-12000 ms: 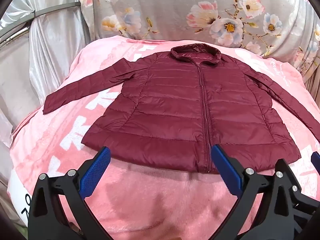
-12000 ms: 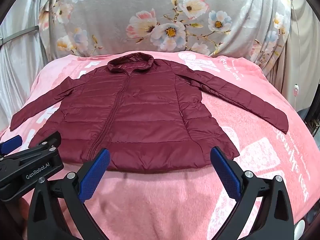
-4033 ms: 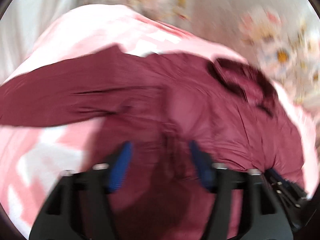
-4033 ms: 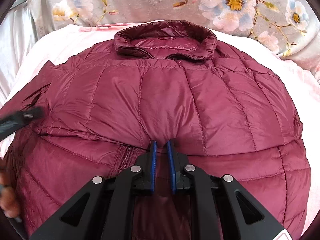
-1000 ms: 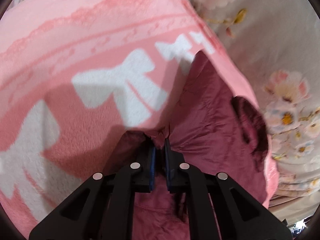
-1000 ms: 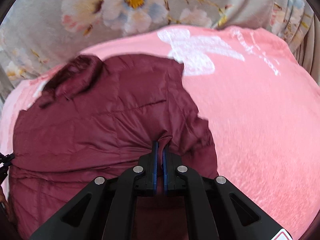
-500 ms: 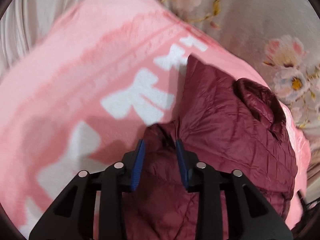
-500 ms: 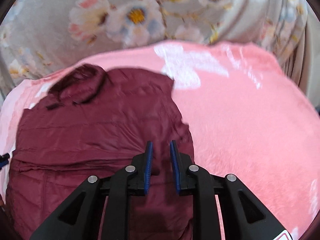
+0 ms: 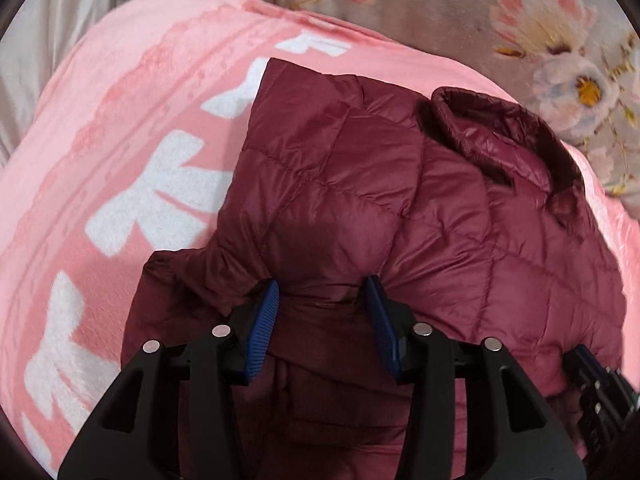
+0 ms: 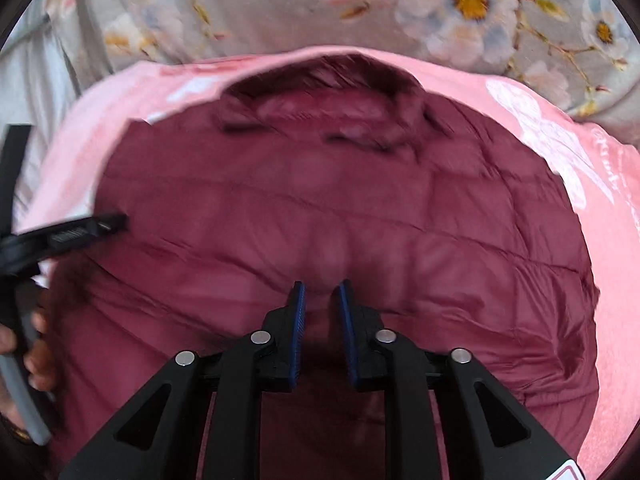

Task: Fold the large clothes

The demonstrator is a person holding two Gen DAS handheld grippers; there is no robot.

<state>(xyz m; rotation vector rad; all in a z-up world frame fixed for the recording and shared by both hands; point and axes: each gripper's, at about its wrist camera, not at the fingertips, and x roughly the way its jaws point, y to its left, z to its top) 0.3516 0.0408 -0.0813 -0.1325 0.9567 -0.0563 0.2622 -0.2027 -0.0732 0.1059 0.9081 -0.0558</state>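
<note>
Jacket (image 9: 400, 208) lies on the pink blanket (image 9: 132, 128), sides folded in, collar (image 9: 504, 136) at the far end. My left gripper (image 9: 324, 312) sits over it with jaws apart, nothing pinched. My right gripper (image 10: 322, 300) is low on the middle, jaws a little apart with fabric bulging between them; I can't tell whether it grips. Risk, as I judge it: the puffy, slick padding springs back and the folded sides slide open once I lift off. Floral sheet (image 10: 280, 12) hangs behind. Nothing blocks the next fold except my two grippers crowding each other.
</note>
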